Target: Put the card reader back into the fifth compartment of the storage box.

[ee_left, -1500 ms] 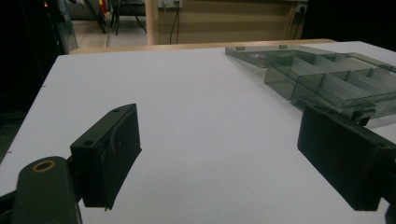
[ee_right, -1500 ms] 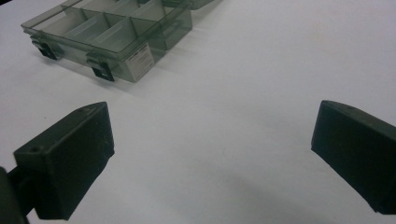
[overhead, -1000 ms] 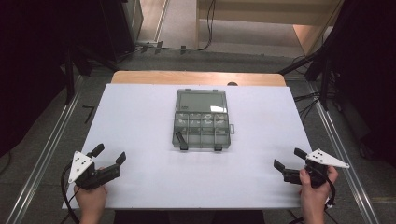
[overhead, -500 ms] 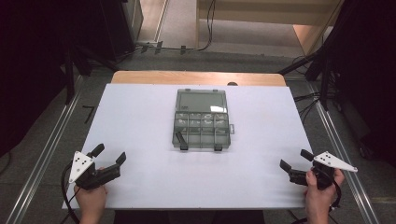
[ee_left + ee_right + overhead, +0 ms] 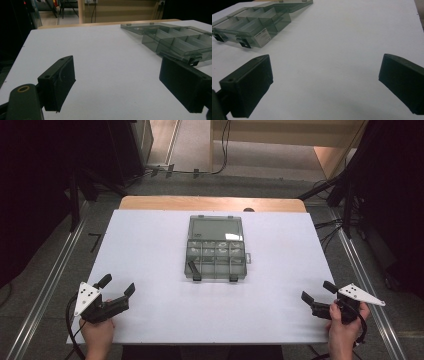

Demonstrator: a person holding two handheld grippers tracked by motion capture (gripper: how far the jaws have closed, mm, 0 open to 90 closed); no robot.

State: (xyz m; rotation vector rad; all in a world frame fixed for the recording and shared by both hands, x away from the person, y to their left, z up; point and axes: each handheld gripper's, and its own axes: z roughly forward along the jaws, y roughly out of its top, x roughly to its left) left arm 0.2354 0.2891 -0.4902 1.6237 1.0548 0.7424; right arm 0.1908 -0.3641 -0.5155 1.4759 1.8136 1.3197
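Clear compartment box (image 5: 216, 248): lid shut, centred on table (image 5: 150, 240), well ahead of and between both claws. Left claw (image 5: 116, 287), right claw (image 5: 317, 292): wide, empty, parked near table's front edge, angled toward box for approach.

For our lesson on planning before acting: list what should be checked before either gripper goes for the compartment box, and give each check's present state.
1. Left gripper jaws apart, holding nothing: ok.
2. Right gripper jaws apart, holding nothing: ok.
3. Compartment box lies flat on the white table, lid opened away from the person: ok.
4. Bare table between each gripper and the box: ok.
5. Two dark latches on the box's near edge hanging free: ok.
6. Contents of the compartments: cannot tell.
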